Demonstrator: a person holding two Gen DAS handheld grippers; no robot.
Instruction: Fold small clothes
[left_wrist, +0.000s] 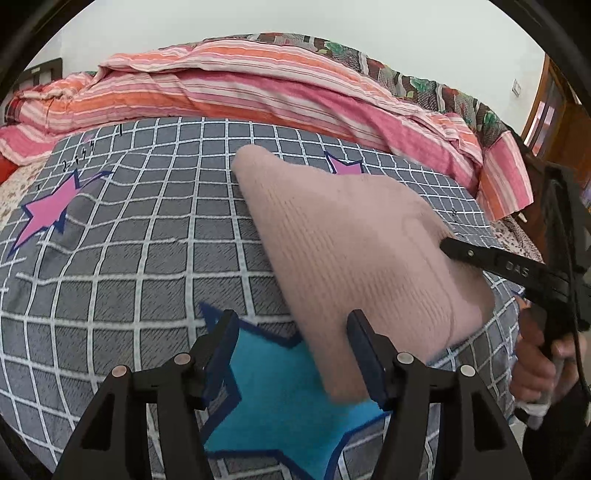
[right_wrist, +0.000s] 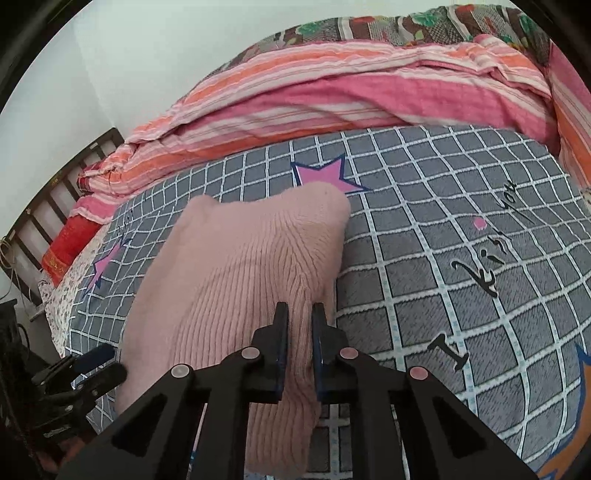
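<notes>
A pale pink ribbed knit garment (left_wrist: 354, 243) lies folded on a grey checked bedspread with stars (left_wrist: 147, 258). My left gripper (left_wrist: 291, 332) is open, its right finger against the garment's near-left edge, over a blue star (left_wrist: 280, 398). My right gripper (right_wrist: 300, 314) is shut on a fold of the knit garment (right_wrist: 236, 266) near its right edge. In the left wrist view the right gripper (left_wrist: 448, 245) reaches in from the right and pinches the garment. In the right wrist view the left gripper (right_wrist: 99, 362) shows open at the lower left.
A bunched pink and orange striped quilt (left_wrist: 258, 88) lies along the far side of the bed, with a floral blanket (left_wrist: 406, 81) behind it. A dark slatted headboard (right_wrist: 55, 206) stands at the left. A wooden door (left_wrist: 554, 110) stands at the right.
</notes>
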